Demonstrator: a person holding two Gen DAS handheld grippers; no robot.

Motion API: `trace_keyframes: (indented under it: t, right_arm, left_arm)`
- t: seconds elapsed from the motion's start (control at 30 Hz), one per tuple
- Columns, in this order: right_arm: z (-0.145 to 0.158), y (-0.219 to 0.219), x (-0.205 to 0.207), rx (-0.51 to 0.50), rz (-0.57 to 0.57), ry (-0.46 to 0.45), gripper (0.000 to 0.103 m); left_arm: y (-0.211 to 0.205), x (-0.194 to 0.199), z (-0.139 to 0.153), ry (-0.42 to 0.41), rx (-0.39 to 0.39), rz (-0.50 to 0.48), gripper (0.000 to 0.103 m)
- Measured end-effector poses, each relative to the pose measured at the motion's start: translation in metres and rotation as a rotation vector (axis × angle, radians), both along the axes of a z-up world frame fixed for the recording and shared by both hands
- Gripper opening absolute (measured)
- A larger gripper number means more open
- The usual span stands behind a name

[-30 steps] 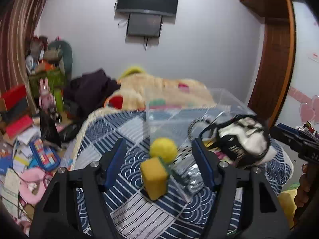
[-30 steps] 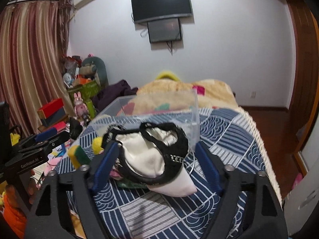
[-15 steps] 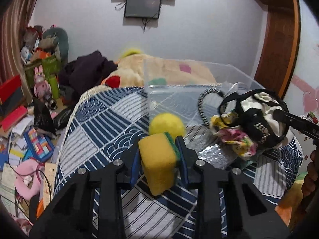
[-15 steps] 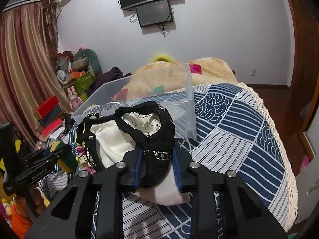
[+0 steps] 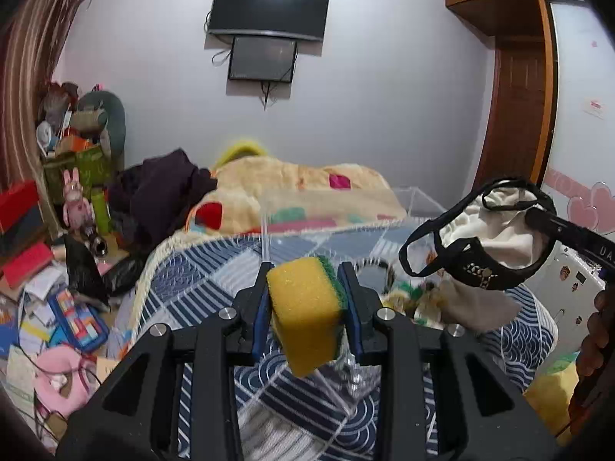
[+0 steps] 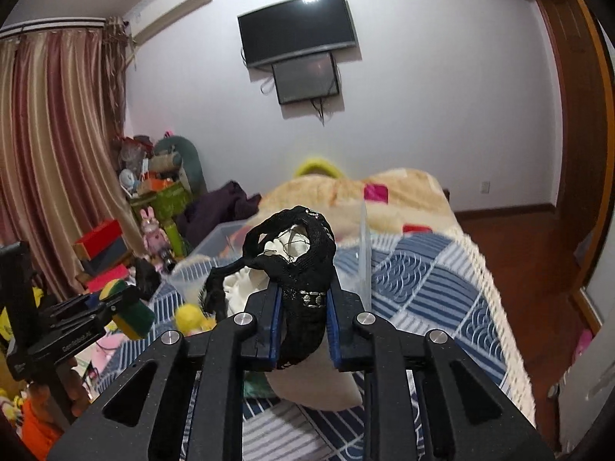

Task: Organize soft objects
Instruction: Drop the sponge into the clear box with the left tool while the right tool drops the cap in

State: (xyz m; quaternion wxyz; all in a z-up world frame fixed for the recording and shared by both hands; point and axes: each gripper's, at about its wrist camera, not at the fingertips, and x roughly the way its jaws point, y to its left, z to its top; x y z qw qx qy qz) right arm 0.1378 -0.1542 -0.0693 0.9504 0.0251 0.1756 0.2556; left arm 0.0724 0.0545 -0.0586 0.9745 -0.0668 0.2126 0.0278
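My left gripper (image 5: 306, 307) is shut on a yellow sponge with a green scouring side (image 5: 303, 315) and holds it lifted above the blue patterned bed cover (image 5: 192, 280). It also shows in the right wrist view (image 6: 132, 313). My right gripper (image 6: 303, 303) is shut on a black and white cloth garment (image 6: 298, 265), held in the air; it shows at the right of the left wrist view (image 5: 488, 246). A clear plastic box (image 5: 326, 207) stands on the bed behind both. A yellow ball (image 6: 188, 315) and other soft items lie on the cover.
A beige blanket (image 5: 300, 188) and dark clothes (image 5: 161, 192) lie at the far end of the bed. Toys, boxes and papers litter the floor at left (image 5: 57, 307). A wooden door (image 5: 515, 115) and a TV (image 5: 269, 9) are on the far walls.
Both grippers closed on their items about half a second ago and have since lifted: the sponge and the garment have risen off the bed cover.
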Motion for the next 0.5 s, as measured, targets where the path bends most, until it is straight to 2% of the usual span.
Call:
trace_keyframes:
  t: [0.27, 0.5]
  right_arm:
    - [0.023, 0.017, 0.022, -0.015, -0.021, -0.073, 0.017]
    - [0.019, 0.039, 0.055, -0.055, -0.023, -0.040, 0.017]
  left_arm:
    - [0.009, 0.028, 0.029, -0.052, -0.024, -0.046, 0.033]
    - [0.015, 0.072, 0.029, -0.001, -0.025, -0.081, 0.033]
